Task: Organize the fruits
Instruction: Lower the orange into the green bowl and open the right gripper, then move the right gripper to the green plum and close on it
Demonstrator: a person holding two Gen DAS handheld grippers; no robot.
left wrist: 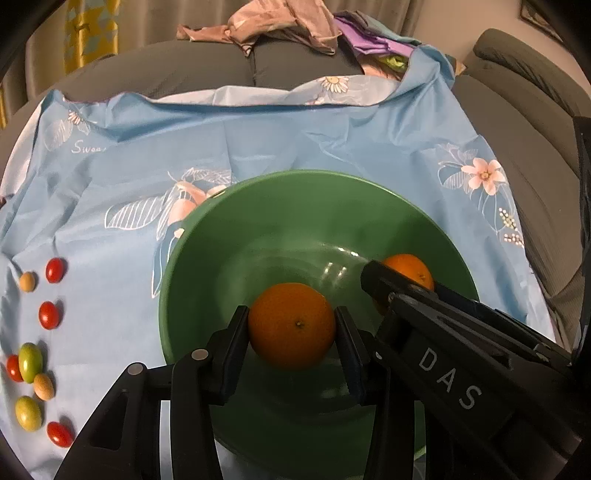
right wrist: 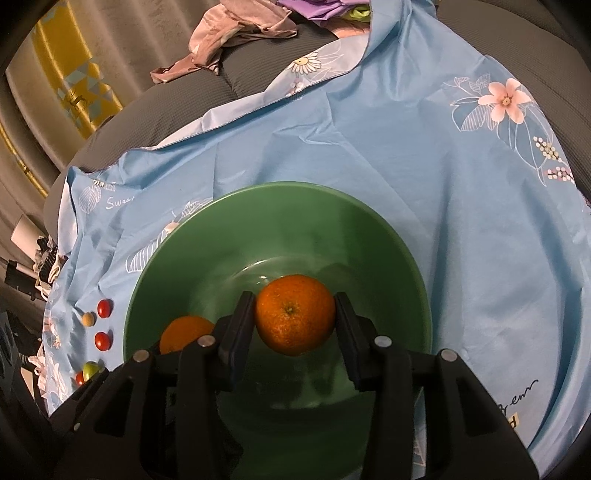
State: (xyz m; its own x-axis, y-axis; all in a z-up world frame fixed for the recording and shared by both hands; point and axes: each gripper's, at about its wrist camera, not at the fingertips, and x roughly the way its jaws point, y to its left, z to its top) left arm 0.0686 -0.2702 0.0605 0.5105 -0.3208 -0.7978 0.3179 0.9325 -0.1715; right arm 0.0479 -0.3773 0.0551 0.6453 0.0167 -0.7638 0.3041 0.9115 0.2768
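Note:
A green bowl [left wrist: 207, 258] stands on a blue flowered cloth [left wrist: 258, 140]. My left gripper [left wrist: 292, 328] is shut on an orange [left wrist: 291, 323] and holds it inside the bowl. My right gripper [right wrist: 294, 319] is shut on a second orange [right wrist: 294, 317], also inside the bowl [right wrist: 388, 236]. In the left wrist view the right gripper's black body [left wrist: 443, 347] reaches in from the right, with its orange [left wrist: 408, 269] partly hidden behind it. In the right wrist view the left gripper's orange [right wrist: 184, 332] shows at lower left.
Several small red, green and tan fruits [left wrist: 50, 314] lie in a column on the cloth left of the bowl; they also show in the right wrist view [right wrist: 102, 339]. A grey sofa [left wrist: 184, 70] with crumpled clothes [left wrist: 280, 22] lies behind the cloth.

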